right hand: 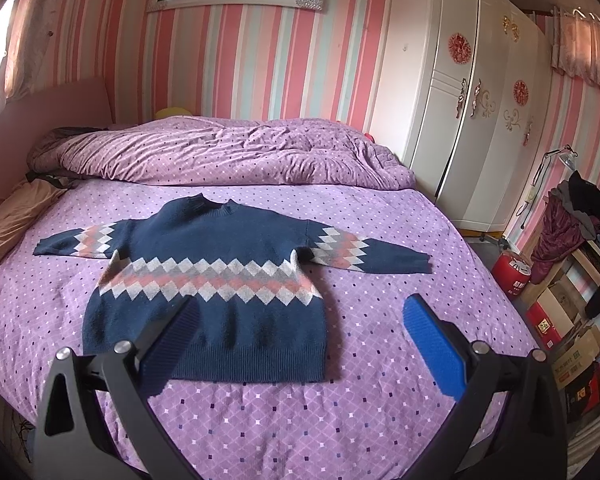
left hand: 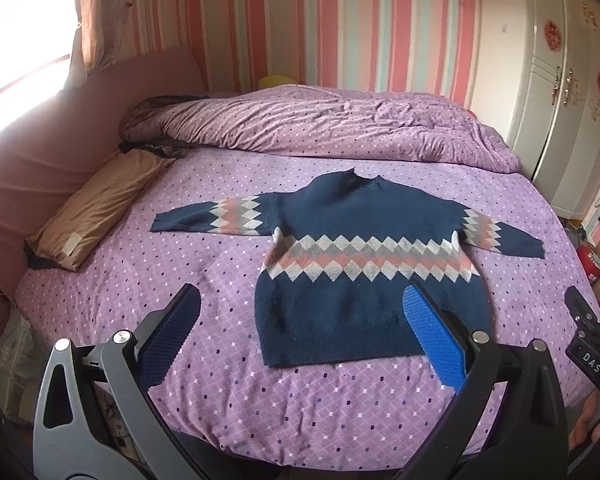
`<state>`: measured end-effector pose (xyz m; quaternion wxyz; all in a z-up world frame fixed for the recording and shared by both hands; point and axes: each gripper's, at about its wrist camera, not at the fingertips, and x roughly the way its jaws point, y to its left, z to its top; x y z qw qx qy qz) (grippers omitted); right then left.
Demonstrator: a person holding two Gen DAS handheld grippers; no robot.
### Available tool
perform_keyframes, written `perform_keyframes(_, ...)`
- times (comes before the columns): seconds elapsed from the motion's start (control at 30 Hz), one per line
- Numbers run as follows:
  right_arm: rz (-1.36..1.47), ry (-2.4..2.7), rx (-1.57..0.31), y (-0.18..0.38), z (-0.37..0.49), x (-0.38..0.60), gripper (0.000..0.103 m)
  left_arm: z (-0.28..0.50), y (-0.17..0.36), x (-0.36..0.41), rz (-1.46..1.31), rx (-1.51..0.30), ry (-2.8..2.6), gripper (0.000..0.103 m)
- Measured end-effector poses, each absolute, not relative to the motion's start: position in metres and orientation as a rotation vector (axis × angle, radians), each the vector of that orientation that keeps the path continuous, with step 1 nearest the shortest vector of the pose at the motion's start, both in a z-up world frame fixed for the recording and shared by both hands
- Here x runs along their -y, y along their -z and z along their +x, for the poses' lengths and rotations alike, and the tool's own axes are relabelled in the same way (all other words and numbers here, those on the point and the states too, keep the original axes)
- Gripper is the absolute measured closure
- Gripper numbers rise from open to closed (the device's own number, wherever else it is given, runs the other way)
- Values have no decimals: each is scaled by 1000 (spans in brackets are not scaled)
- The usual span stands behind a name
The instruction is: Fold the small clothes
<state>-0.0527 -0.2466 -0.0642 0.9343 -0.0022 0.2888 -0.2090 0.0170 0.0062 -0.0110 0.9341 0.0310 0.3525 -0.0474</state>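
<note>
A small navy sweater (left hand: 364, 240) with a pink, grey and white diamond band lies flat on the purple bed, sleeves spread out, neck pointing away. It also shows in the right wrist view (right hand: 220, 264). My left gripper (left hand: 300, 308) is open and empty, hovering above the bed near the sweater's hem, over its left lower corner. My right gripper (right hand: 300, 312) is open and empty, above the hem near the sweater's right lower corner. The right gripper's body shows at the left wrist view's right edge (left hand: 592, 340).
The bed sheet (left hand: 220, 400) is purple with small diamonds. A rumpled purple duvet (left hand: 320, 120) lies behind the sweater. A tan pillow (left hand: 96, 208) lies at the left. A white wardrobe (right hand: 472, 100) stands right. Boxes and a red canister (right hand: 510, 276) stand beside the bed.
</note>
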Motion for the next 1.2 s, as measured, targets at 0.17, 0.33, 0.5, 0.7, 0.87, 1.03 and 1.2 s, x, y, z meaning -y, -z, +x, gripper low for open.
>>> perform_keyframes(0.17, -7, 435, -602, 68, -44, 251, 1, 33, 20, -8, 79, -736, 61, 3)
perform_keyframes(0.33, -8, 441, -624, 75, -23, 256, 1, 53, 30, -8, 72, -750, 66, 3)
perform_keyframes(0.5, -10, 443, -641, 84, 4, 260, 1, 82, 43, -6, 65, -774, 66, 3)
perform_keyframes(0.7, -23, 451, -662, 99, 43, 263, 1, 127, 59, -9, 65, -785, 47, 3)
perform_keyframes(0.87, -28, 463, -681, 113, 78, 264, 1, 163, 72, -14, 87, -785, 20, 3)
perform_keyframes(1.03, -39, 476, -678, 120, 113, 255, 1, 205, 90, -29, 86, -805, 17, 3)
perform_keyframes(1.2, -53, 464, -669, 129, 145, 239, 1, 242, 111, -50, 75, -836, 43, 3)
